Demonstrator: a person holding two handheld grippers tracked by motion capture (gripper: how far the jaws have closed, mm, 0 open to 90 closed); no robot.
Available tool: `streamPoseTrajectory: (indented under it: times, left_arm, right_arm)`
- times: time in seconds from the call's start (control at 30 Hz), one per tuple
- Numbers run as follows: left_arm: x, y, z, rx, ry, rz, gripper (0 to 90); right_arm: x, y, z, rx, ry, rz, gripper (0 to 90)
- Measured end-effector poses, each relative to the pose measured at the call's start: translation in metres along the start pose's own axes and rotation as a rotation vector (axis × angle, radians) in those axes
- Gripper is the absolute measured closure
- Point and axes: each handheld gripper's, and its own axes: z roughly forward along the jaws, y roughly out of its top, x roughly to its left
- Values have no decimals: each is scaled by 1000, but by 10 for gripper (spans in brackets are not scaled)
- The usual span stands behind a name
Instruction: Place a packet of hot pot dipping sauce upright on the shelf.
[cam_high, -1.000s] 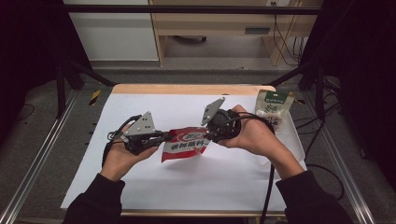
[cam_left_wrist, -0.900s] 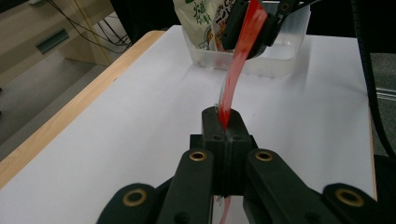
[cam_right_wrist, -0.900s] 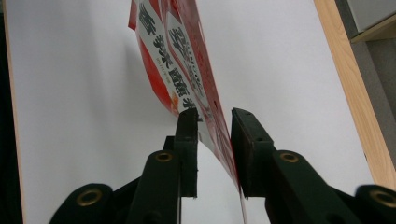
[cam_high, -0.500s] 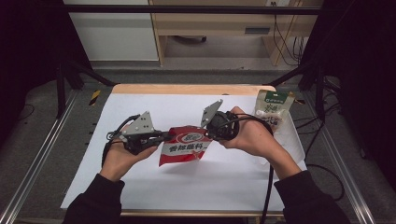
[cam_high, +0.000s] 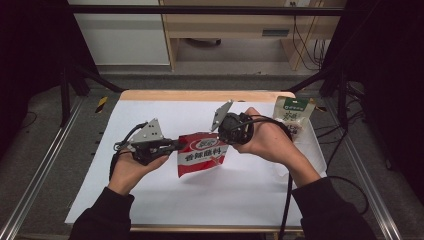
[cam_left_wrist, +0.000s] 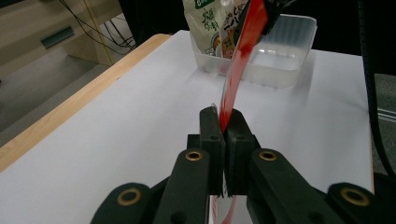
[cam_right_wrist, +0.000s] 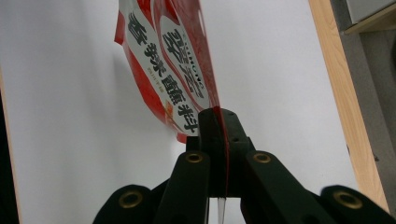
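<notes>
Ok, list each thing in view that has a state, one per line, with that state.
Red packet: lifted off the table, pinched at two opposite edges.
Left gripper: shut on the red packet.
Right gripper: shut on the red packet.
Clear plastic tub: open, no lid, pouches standing at one end.
Green-topped pouch: upright in the tub, looks sealed.

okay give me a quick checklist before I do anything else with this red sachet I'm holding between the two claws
1. Left claw shut on the red sachet: ok.
2. Right claw shut on the sachet's opposite edge: ok.
3. Sachet off the white table sheet: ok.
4. Sachet intact, no tear showing: ok.
5. Clear tub and green pouch apart from the sachet: ok.
6. Seal strength: cannot tell.
</notes>
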Motion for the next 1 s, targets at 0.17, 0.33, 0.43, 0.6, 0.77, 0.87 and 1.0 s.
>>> streamPoseTrajectory:
  times: [0.17,0.33,0.43,0.6,0.77,0.87,1.0]
  left_arm:
    - [2,-2,2,-8,11,-18,837]
    - [3,-5,2,-25,70,-40,671]
    - [3,-9,3,-31,85,-57,558]
    - [3,-13,1,-60,109,-87,440]
    - [0,-15,-3,-75,148,-89,350]
    - [-4,-22,-6,-75,176,-83,312]
    - [-10,-40,-11,-46,216,-71,280]
  right_arm:
    - [-1,2,0,15,-4,-4,900]
    - [-2,3,1,17,-3,-7,900]
    - [-3,2,0,17,-3,-2,900]
    - [-4,2,-2,20,-6,4,900]
    - [-6,1,-4,23,-7,15,900]
    - [-7,1,-6,26,-11,24,900]
    - [-10,0,-11,27,-21,39,900]
